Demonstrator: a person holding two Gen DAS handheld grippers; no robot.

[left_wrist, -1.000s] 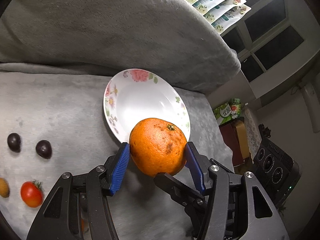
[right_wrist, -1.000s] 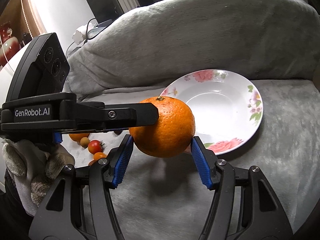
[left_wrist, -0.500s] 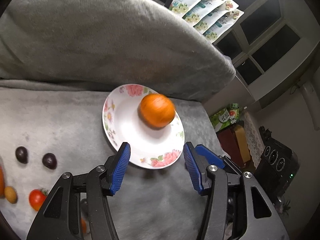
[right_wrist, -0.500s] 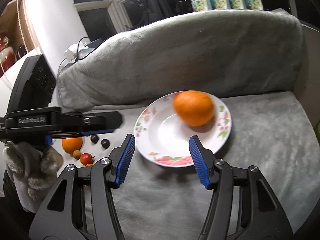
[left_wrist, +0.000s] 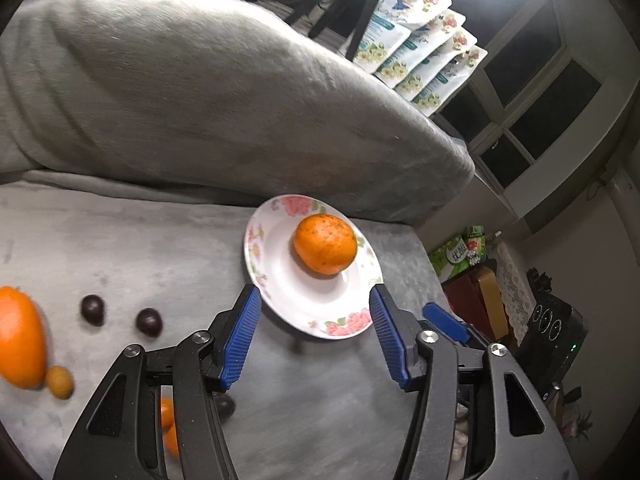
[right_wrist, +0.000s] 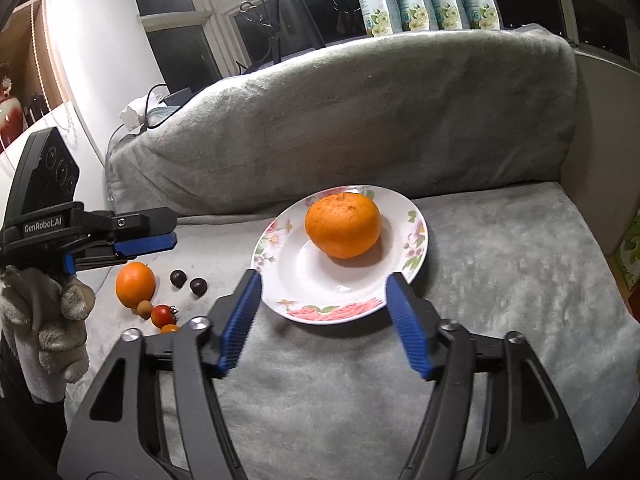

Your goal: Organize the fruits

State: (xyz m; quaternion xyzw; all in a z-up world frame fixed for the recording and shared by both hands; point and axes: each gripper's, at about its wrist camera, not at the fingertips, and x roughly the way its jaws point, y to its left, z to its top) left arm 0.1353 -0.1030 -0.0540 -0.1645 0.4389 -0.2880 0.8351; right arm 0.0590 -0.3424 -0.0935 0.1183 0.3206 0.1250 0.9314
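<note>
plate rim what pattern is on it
Pink roses with green leaves on the white plate, clearest in the right wrist view.

A large orange point(right_wrist: 342, 225) with a dimpled, speckled skin sits in a white floral-rimmed plate point(right_wrist: 416, 240), off-centre toward its far side. Well to the left on the grey cloth lie a second orange point(right_wrist: 135, 284), two dark round fruits point(right_wrist: 178, 278), a small yellowish fruit point(right_wrist: 144, 308) and a cherry tomato point(right_wrist: 161, 315).
</note>
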